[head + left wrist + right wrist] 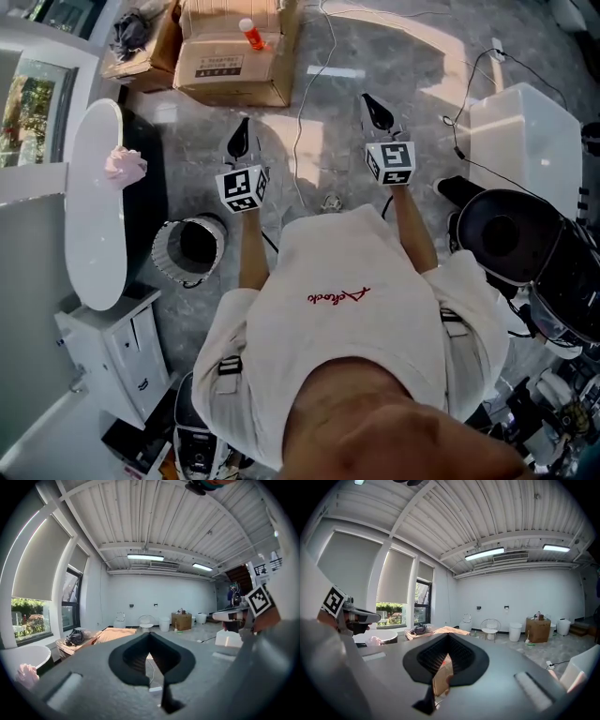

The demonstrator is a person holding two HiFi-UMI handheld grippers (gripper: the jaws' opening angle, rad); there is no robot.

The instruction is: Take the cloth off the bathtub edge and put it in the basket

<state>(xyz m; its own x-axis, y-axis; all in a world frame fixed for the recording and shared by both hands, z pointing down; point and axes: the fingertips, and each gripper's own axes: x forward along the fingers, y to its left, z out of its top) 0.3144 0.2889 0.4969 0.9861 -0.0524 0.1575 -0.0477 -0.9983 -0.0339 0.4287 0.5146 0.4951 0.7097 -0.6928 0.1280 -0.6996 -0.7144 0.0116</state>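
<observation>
Held forward side by side at centre frame, bare forearms straight, above the grey marbled floor (403, 66): left claw (241, 133) and right claw (378, 111), black jaws pressed together, nothing gripped. Crumpled in a soft pink heap at left of frame, on the glossy white oval bathtub (94, 234) rim: cloth (124, 165). Lower right of it, on the floor: round basket (161, 251), pale ribbed wall.

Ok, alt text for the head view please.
From above, a person in a white shirt holds the left gripper and right gripper, both shut and empty, over a grey floor. At left, a crumpled pink cloth lies on the white oval bathtub's rim; a round ribbed basket stands on the floor beside it.
</observation>
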